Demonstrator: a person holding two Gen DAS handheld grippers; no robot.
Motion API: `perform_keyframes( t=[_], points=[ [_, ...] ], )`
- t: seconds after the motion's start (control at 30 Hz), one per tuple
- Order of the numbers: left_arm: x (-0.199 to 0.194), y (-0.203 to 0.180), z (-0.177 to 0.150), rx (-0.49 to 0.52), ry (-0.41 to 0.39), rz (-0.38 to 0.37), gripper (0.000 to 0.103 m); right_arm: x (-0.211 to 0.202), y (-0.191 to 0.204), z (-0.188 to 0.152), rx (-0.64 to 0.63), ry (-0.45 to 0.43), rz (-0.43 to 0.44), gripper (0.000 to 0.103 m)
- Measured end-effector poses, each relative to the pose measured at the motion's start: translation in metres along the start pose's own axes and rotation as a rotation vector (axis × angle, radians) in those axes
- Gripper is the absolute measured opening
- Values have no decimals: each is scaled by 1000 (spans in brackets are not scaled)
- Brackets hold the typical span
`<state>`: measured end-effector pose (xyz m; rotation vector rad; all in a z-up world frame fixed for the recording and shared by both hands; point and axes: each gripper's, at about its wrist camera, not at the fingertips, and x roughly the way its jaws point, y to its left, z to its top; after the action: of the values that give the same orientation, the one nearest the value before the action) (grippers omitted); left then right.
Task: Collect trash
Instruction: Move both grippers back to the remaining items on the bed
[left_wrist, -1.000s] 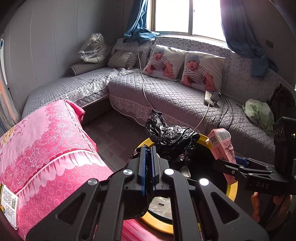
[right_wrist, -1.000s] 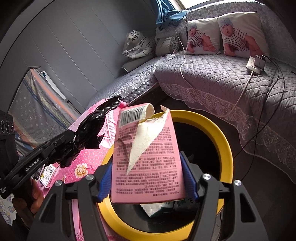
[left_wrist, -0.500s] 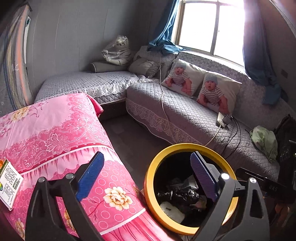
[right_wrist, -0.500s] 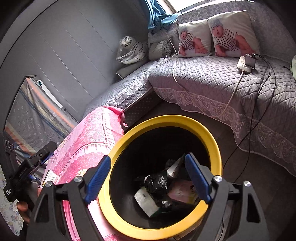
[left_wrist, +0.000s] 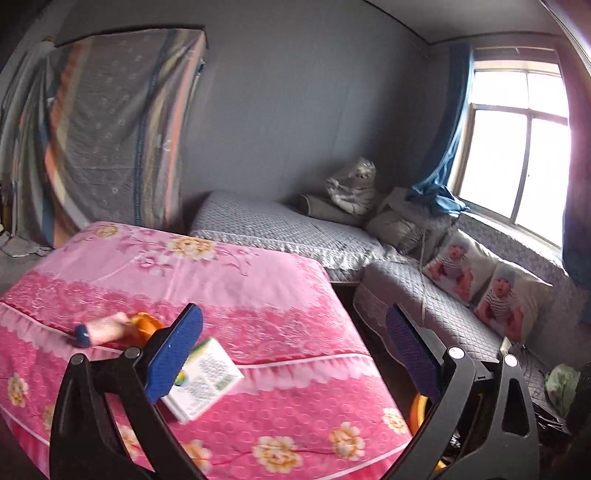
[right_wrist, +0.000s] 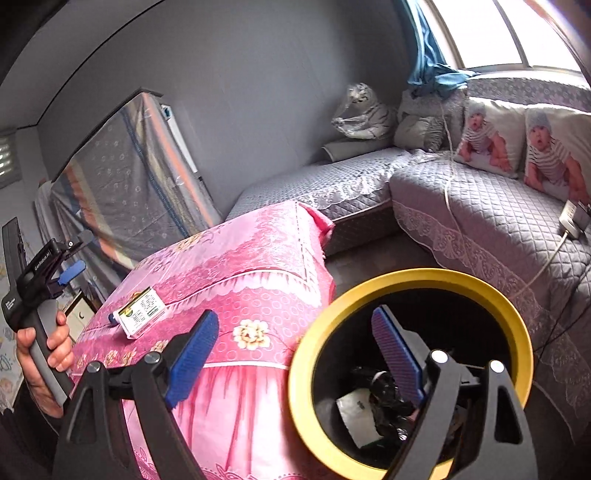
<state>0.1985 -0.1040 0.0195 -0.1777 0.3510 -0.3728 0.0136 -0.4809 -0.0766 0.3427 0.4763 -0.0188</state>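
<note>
Here, closest to the right wrist camera, the right gripper (right_wrist: 295, 354) stands with its blue pads spread wide and nothing between them, poised over the near rim of the yellow-rimmed bin (right_wrist: 524, 332). Down inside the bin lie crumpled black plastic (right_wrist: 388, 400) and a pale carton or wrapper (right_wrist: 352, 411), so part of the collecting looks done. The left gripper (left_wrist: 295, 354) is likewise released and empty, its pads well apart; from the right wrist view it is seen held up in the person's left hand (right_wrist: 44, 354) beside the far left edge of the pink flowered cloth (right_wrist: 258, 258).

On that cloth, just past the left gripper's left pad, lies a small white-and-green box (left_wrist: 203, 380) with printed text, flat on its side. A little farther back sit an orange object (left_wrist: 144, 326) and a pinkish tube-like thing with a blue end (left_wrist: 99, 330); both are blurred, and what they are cannot be told. These three seem to be what is left to gather, the box being the nearest candidate for the left gripper.

Beyond the cloth runs the grey quilted corner sofa (left_wrist: 280, 229) with two baby-print cushions (left_wrist: 487, 291), and whether anything there counts as trash cannot be judged.
</note>
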Motion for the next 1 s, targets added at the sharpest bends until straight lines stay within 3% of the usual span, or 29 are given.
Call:
perform_keyframes(
  t=[0.17, 0.33, 0.57, 0.8, 1.0],
  points=[
    [-21, 82, 6, 67, -32, 171, 95, 27, 48, 3, -77, 55, 76, 85],
    [-7, 148, 1, 185, 49, 279, 94, 56, 87, 3, -114, 111, 129, 85],
    [45, 203, -19, 225, 244, 160, 93, 89, 127, 0, -142, 178, 182, 85],
    [87, 219, -39, 268, 365, 167, 83, 107, 146, -3, -181, 216, 185, 85],
    [116, 231, -39, 244, 441, 148, 66, 120, 145, -7, -154, 254, 205, 85]
  ],
)
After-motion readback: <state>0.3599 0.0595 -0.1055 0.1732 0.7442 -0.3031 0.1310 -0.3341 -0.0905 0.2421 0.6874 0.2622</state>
